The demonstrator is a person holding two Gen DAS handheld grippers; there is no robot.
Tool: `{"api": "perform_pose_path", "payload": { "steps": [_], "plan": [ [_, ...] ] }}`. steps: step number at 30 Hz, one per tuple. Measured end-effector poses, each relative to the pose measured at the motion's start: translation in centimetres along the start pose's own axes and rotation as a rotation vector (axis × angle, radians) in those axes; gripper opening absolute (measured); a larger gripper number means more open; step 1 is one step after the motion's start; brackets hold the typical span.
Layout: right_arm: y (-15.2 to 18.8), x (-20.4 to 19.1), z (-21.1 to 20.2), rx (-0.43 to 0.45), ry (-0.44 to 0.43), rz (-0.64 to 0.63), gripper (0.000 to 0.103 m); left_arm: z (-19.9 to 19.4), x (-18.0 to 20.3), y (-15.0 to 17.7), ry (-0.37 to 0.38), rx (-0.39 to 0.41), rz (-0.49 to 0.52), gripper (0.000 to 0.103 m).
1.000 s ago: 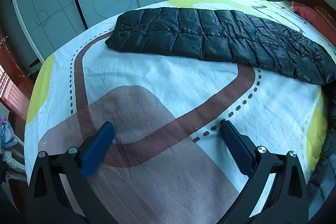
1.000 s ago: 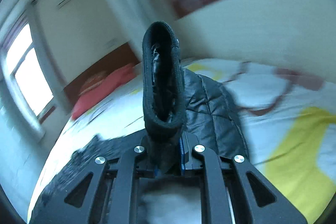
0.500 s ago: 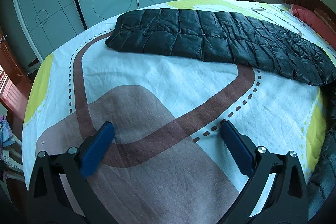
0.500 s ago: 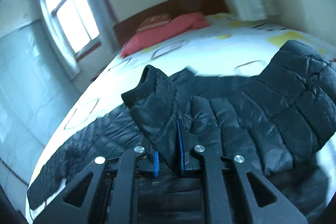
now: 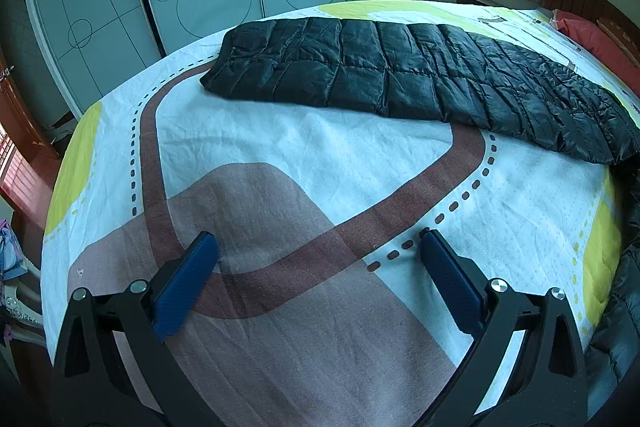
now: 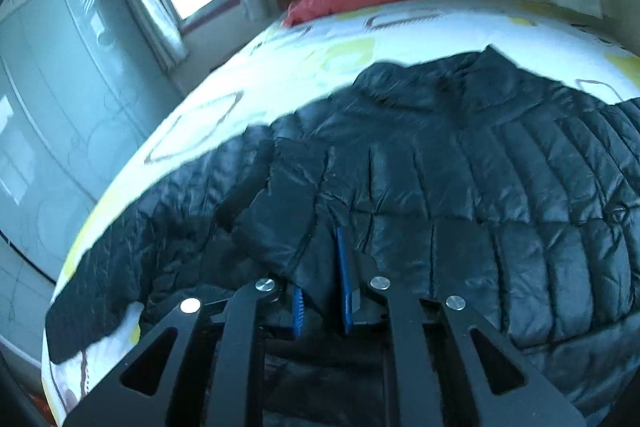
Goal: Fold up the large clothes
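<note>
Laying the pinched sleeve [image 6: 276,203] flat over the jacket [image 6: 500,187], spread black across the bed [image 6: 320,39]. Right gripper [image 6: 320,299] clamped on that sleeve; left gripper [image 5: 316,275] gaping wide, empty, hovering over bare sheet, jacket at its twelve to two o'clock. Best lowered straight, cuff square on the quilting, released only once lying smooth.

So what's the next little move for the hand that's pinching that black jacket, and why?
Probably lower the pinched sleeve end onto the black puffer jacket and open the jaws. The right gripper is shut on that part, which is already folded in over the jacket's body on the bed. The left gripper hangs open over bare bedsheet, holding nothing.
</note>
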State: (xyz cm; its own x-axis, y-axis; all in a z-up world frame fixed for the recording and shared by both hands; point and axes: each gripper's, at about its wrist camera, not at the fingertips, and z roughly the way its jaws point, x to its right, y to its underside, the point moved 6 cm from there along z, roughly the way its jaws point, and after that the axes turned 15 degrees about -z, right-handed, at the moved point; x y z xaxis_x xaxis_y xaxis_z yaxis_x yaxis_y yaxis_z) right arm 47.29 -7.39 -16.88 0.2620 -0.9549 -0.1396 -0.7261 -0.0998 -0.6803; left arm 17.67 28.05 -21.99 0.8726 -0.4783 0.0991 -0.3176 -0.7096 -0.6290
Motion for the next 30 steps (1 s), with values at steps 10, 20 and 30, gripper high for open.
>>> {"api": "perform_pose_path", "payload": {
  "steps": [10, 20, 30],
  "plan": [
    [0.3, -4.3, 1.6, -0.067, -0.044, -0.122, 0.068, 0.0, 0.0, 0.0, -0.001, 0.001, 0.001, 0.101],
    [-0.4, -1.7, -7.3, 0.078, -0.09, -0.105, 0.069, 0.0, 0.0, 0.0, -0.001, 0.002, 0.001, 0.101],
    [3.2, 28.7, -16.7, 0.12, 0.398, 0.317, 0.041, 0.0, 0.0, -0.1, -0.004, 0.003, 0.003, 0.101]
  ]
}}
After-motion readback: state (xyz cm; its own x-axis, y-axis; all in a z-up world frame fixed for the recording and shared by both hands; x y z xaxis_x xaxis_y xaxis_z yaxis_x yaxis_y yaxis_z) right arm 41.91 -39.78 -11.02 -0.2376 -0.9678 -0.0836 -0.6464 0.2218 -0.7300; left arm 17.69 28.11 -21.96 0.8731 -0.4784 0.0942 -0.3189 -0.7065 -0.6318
